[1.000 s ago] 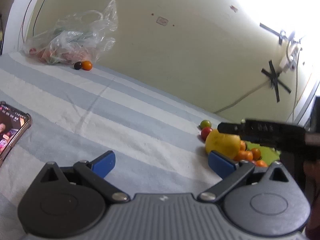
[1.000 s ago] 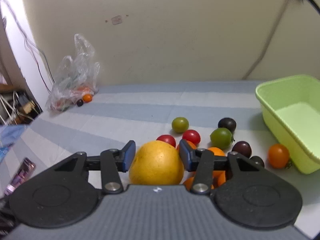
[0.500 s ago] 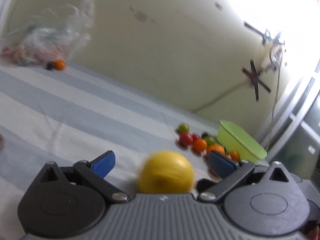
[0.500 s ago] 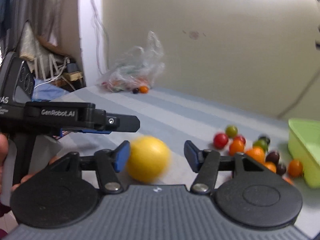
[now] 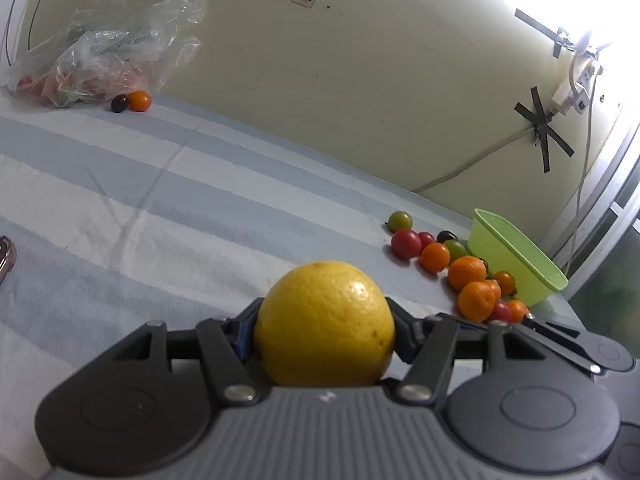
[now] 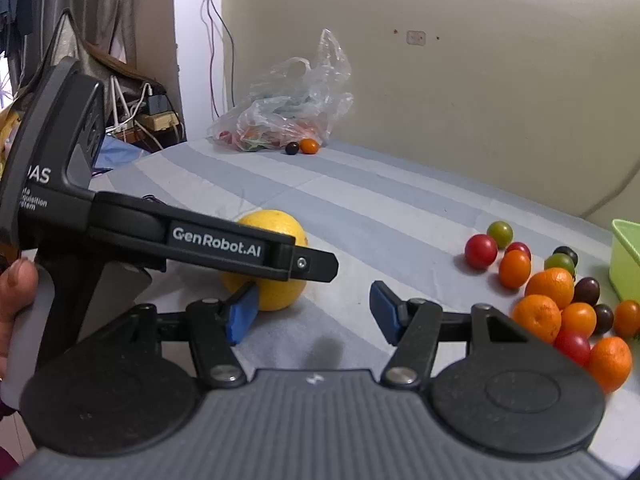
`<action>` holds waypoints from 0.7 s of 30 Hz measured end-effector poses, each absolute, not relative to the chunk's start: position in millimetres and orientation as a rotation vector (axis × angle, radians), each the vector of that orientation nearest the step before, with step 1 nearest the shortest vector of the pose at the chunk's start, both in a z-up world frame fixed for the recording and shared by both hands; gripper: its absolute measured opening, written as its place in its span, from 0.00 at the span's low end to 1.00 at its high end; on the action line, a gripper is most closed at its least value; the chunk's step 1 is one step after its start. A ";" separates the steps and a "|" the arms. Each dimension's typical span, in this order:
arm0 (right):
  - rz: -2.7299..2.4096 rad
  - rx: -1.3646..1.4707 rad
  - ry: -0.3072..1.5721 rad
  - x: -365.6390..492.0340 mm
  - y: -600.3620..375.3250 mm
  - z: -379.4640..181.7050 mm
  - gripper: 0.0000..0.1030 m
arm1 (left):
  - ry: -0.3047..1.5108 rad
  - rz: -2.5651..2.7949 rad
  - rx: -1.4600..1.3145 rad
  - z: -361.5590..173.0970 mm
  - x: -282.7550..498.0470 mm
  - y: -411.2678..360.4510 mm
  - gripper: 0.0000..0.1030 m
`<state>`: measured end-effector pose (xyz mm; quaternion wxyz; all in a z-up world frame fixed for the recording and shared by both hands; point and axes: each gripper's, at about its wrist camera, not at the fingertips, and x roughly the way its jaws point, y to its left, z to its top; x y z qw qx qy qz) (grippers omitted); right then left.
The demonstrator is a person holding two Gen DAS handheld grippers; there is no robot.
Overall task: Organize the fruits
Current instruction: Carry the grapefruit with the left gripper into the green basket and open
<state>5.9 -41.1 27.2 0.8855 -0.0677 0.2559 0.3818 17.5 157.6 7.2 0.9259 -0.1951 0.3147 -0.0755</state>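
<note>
My left gripper (image 5: 325,334) is shut on a large yellow citrus fruit (image 5: 325,322), held just above the striped cloth. In the right wrist view the same fruit (image 6: 280,292) sits behind the left gripper's black body (image 6: 216,244). My right gripper (image 6: 312,314) is open and empty, just right of the fruit. A pile of small tomatoes and oranges (image 5: 460,268) lies at the right, next to a green plastic tub (image 5: 516,256). The pile also shows in the right wrist view (image 6: 548,292).
A clear plastic bag (image 5: 100,60) with more produce lies at the back by the wall, with a dark and an orange tomato (image 5: 138,101) beside it. A phone's edge (image 5: 6,256) shows at the far left. Cables and clutter (image 6: 148,116) are beyond the bed's left side.
The yellow fruit passed from my right gripper to my left. My right gripper opened and let it go; my left gripper closed on it.
</note>
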 end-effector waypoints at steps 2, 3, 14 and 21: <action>0.796 -0.137 0.532 2.7 -45.0 27.3 0.61 | 0.657 -0.174 -0.411 8.3 17.0 153.0 0.58; 0.795 -0.129 0.533 0.5 -49.1 28.1 0.61 | 0.665 -0.195 -0.428 8.9 17.3 151.6 0.58; 0.657 0.003 0.495 -45.1 -136.4 38.1 0.62 | 0.788 -0.485 -0.440 7.5 36.1 64.4 0.58; 0.586 0.020 0.520 -47.7 -153.2 21.3 0.62 | 0.828 -0.564 -0.419 13.6 37.4 27.3 0.58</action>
